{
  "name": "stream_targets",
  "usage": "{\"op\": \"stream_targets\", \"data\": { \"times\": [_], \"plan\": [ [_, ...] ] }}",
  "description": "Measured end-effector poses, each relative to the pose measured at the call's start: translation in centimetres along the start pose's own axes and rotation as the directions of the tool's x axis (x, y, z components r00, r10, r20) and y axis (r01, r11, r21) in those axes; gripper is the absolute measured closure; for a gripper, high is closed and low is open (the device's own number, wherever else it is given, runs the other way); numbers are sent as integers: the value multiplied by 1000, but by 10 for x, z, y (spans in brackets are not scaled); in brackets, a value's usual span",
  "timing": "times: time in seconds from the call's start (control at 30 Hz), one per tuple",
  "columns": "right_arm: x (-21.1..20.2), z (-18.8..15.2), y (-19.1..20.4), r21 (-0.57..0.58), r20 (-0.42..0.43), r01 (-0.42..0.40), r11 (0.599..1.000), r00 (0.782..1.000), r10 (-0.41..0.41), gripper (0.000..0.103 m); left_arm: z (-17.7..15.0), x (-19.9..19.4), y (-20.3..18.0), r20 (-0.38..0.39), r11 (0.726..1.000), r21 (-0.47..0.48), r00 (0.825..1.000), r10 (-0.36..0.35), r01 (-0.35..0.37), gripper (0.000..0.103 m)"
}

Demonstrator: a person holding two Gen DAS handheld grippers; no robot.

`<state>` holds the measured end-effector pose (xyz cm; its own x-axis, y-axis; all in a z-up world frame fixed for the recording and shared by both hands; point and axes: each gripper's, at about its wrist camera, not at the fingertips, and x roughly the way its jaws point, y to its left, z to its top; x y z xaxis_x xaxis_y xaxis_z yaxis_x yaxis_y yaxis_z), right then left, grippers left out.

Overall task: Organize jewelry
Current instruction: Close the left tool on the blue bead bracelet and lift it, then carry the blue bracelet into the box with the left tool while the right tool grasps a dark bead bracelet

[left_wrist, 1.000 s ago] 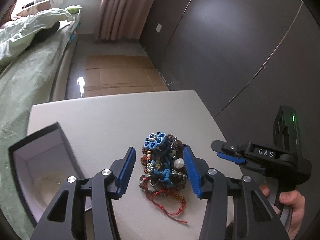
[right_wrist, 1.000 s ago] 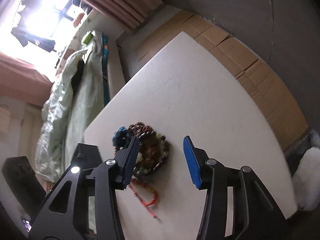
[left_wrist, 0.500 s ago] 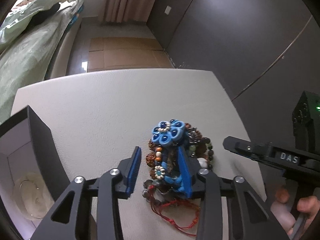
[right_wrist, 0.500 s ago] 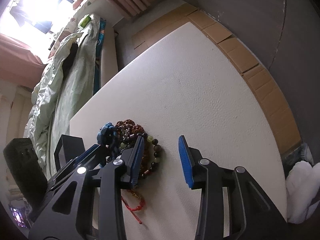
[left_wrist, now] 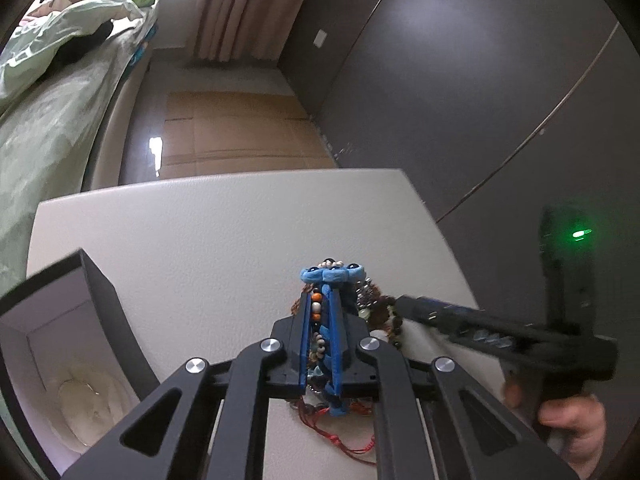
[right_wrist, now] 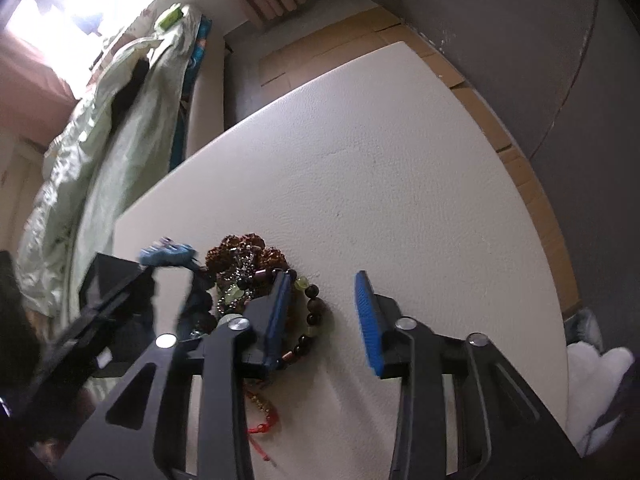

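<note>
A pile of jewelry (right_wrist: 248, 268) lies on the white table (right_wrist: 380, 184): brown bead bracelets, dark and green beads, a red cord (right_wrist: 260, 428). My left gripper (left_wrist: 322, 300) is shut on a blue flower-bead piece (left_wrist: 334, 274) and holds it over the pile; the piece also shows in the right wrist view (right_wrist: 168, 256). My right gripper (right_wrist: 324, 292) is open at the pile's right edge, its left finger over a bead bracelet (right_wrist: 312, 312). An open black jewelry box (left_wrist: 60, 352) with a white lining stands at the left.
A bed with green bedding (left_wrist: 48, 92) runs along the left of the table. Cardboard sheets (left_wrist: 236, 132) cover the floor beyond the far edge. A dark wall (left_wrist: 480, 80) stands to the right. A white cloth (right_wrist: 596, 376) lies off the table's right edge.
My left gripper has closed on the blue flower-bead piece and raised it off the pile. My right gripper has moved closer to the pile's right side and stays open.
</note>
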<state>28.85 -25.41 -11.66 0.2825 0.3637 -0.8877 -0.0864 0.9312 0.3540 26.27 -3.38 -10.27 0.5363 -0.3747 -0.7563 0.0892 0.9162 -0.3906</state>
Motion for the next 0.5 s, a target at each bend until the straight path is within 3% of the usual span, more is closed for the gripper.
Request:
{"op": "stream_targets", "data": {
  "times": [0.2, 0.33, 0.5],
  "plan": [
    [10, -2, 19, -102, 11, 124, 987, 992, -124, 77, 9, -20, 6, 40, 999, -14, 999, -37, 37, 97],
    [15, -6, 28, -166, 3, 156, 974, 987, -158, 77, 13, -29, 12, 57, 998, -33, 997, -43, 45, 97],
    [20, -18, 45, -296, 14, 237, 926, 970, -243, 77, 10, -39, 17, 71, 998, -41, 997, -38, 42, 97]
  ]
}}
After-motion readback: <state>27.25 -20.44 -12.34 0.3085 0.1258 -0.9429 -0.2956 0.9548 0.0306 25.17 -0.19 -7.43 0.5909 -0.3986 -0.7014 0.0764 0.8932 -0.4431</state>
